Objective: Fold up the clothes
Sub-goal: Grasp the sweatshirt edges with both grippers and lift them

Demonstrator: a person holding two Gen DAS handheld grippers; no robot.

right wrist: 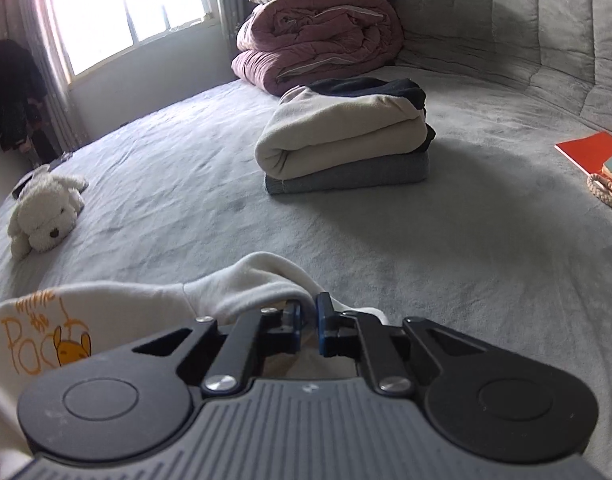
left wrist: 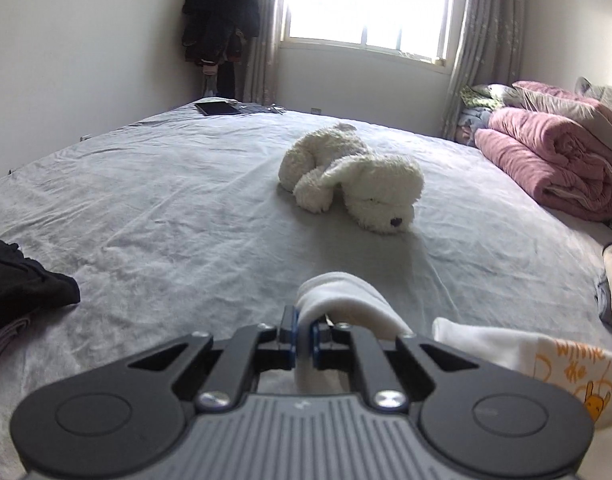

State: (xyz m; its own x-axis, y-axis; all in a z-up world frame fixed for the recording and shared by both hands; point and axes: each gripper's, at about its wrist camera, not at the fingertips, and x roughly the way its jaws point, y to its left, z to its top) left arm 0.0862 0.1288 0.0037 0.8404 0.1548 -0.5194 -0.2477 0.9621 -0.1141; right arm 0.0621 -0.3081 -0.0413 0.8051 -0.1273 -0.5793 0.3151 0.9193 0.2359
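Note:
A white sweatshirt (left wrist: 518, 350) with an orange Winnie the Pooh print lies at the near edge of the grey bed. My left gripper (left wrist: 304, 334) is shut on a fold of its white fabric, which bulges up over the fingers. My right gripper (right wrist: 308, 326) is shut on another part of the same white sweatshirt (right wrist: 106, 312), the print showing to its left. A stack of folded clothes (right wrist: 342, 140), cream on top of grey-blue, sits on the bed ahead of the right gripper.
A white plush dog (left wrist: 354, 178) lies mid-bed, also in the right wrist view (right wrist: 44, 210). A rolled pink quilt (left wrist: 554, 160) and pillows sit by the headboard. Black clothing (left wrist: 22, 284) lies at the left edge. An orange book (right wrist: 590, 152) and a braided ring (right wrist: 606, 190) lie at right.

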